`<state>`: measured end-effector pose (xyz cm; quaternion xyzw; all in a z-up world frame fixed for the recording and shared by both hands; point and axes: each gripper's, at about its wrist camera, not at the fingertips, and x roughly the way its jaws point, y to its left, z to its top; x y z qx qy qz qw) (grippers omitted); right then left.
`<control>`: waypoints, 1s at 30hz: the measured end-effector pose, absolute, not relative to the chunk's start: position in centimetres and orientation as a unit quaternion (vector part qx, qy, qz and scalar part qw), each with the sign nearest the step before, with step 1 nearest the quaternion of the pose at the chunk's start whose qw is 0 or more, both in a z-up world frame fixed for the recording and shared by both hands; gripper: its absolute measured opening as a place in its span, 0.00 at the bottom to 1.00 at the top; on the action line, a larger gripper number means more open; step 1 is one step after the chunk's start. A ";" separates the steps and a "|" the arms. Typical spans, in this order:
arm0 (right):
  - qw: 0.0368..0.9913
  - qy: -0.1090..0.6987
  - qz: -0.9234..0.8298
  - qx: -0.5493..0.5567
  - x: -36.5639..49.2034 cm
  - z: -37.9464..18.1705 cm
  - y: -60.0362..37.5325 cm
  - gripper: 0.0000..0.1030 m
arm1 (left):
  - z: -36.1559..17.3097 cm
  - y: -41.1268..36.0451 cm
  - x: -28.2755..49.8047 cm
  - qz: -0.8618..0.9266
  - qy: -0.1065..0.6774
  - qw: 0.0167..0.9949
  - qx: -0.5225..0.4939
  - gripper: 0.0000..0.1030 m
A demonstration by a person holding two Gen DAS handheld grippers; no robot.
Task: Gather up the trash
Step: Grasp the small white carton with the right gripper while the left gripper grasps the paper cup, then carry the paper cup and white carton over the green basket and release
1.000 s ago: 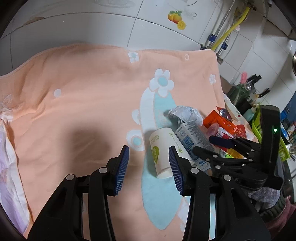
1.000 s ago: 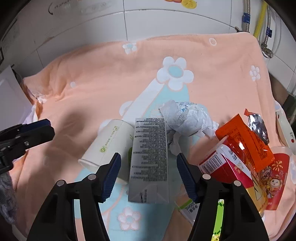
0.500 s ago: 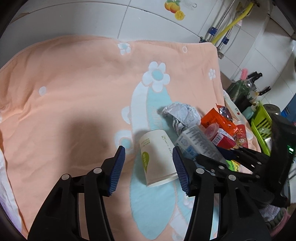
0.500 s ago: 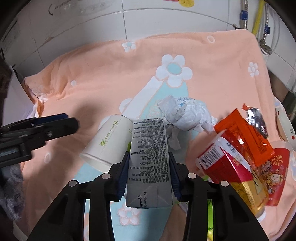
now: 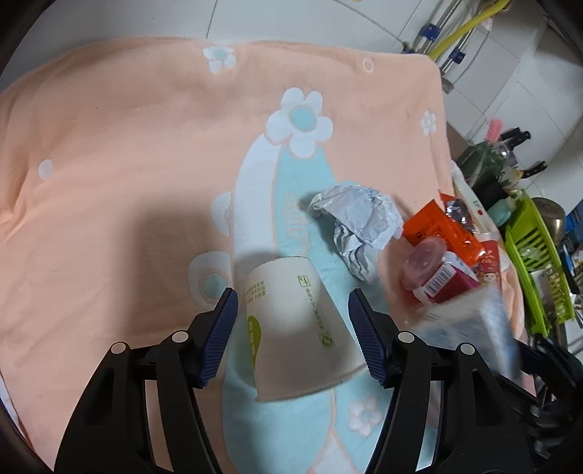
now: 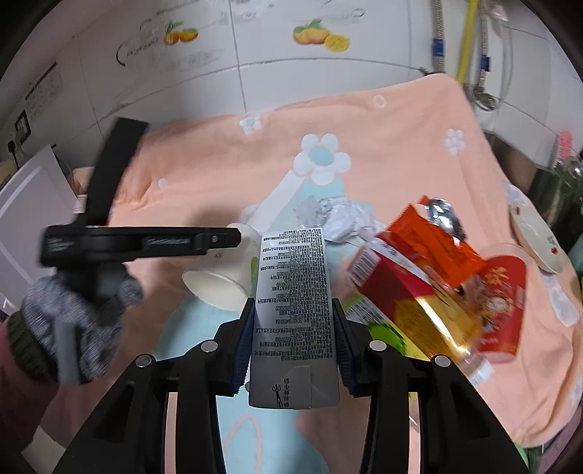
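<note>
A beige paper cup [image 5: 295,321] lies on its side on the towel, its mouth towards me. My left gripper [image 5: 293,335] straddles it with its jaws opening and the blue pads just off the cup's sides. My right gripper [image 6: 293,342] is shut on a grey printed drink carton [image 6: 295,291], held off the towel; the left wrist view shows the carton [image 5: 470,321] as a blur. Crumpled white paper [image 5: 360,222], an orange snack packet [image 5: 441,229] and a red bottle with a pink lid [image 5: 437,273] lie to the right. A gloved hand [image 6: 73,317] holds the left gripper [image 6: 226,239].
A peach flowered towel [image 5: 127,164] covers the surface under a tiled wall. A green dish rack [image 5: 535,269] and kitchen tools stand at the right, pipes and a yellow hose [image 5: 470,25] behind. A red printed cup [image 6: 506,302] and a white dish [image 6: 535,233] lie at the right.
The right gripper shut on the carton and lifted it away from the cup. The left gripper came forward and down over the paper cup, its jaws spreading wider.
</note>
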<state>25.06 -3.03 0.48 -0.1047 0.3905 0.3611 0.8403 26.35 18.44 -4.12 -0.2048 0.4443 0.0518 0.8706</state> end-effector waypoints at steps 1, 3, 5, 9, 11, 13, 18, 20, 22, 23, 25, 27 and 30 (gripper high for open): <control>0.842 0.389 0.360 -0.102 24.8 0.7 -3.6 0.37 | -4.2 18.5 26.5 0.053 0.446 0.870 -0.203 0.61; 0.847 0.384 0.356 -0.095 24.2 1.2 -4.9 0.37 | -4.7 18.4 27.1 0.056 0.454 0.866 -0.203 0.61; 0.851 0.380 0.350 -0.090 23.5 1.5 -6.2 0.37 | -5.1 18.3 27.4 0.054 0.460 0.862 -0.204 0.61; 0.858 0.378 0.337 -0.081 22.2 1.7 -8.6 0.37 | -5.6 17.8 27.9 0.054 0.469 0.859 -0.197 0.61; 0.862 0.379 0.328 -0.079 21.7 1.6 -9.8 0.37 | -5.7 17.6 28.0 0.052 0.470 0.859 -0.196 0.61; 0.865 0.380 0.319 -0.075 21.2 1.3 -11.1 0.37 | -5.8 17.4 27.9 0.051 0.471 0.859 -0.195 0.61; 0.874 0.391 0.284 -0.056 20.1 0.4 -15.4 0.37 | -5.8 16.9 27.8 0.052 0.473 0.861 -0.180 0.61; 0.878 0.394 0.268 -0.052 19.7 0.0 -16.9 0.37 | -5.6 16.5 27.6 0.049 0.473 0.863 -0.173 0.59; 0.881 0.397 0.254 -0.043 19.3 -0.2 -18.4 0.37 | -5.5 16.2 27.4 0.046 0.472 0.864 -0.170 0.59; 0.883 0.398 0.245 -0.038 19.1 -0.4 -19.4 0.37 | -5.4 16.0 27.3 0.043 0.471 0.865 -0.169 0.58; 0.886 0.402 0.229 -0.031 18.8 -0.6 -20.9 0.38 | -5.1 15.5 26.9 0.039 0.468 0.868 -0.163 0.58; 0.888 0.408 0.209 -0.021 18.4 -1.1 -22.7 0.37 | -4.8 15.2 26.4 0.034 0.465 0.870 -0.163 0.57; 0.889 0.419 0.183 -0.016 17.8 -2.2 -25.2 0.38 | -4.3 14.6 25.5 0.024 0.458 0.873 -0.166 0.57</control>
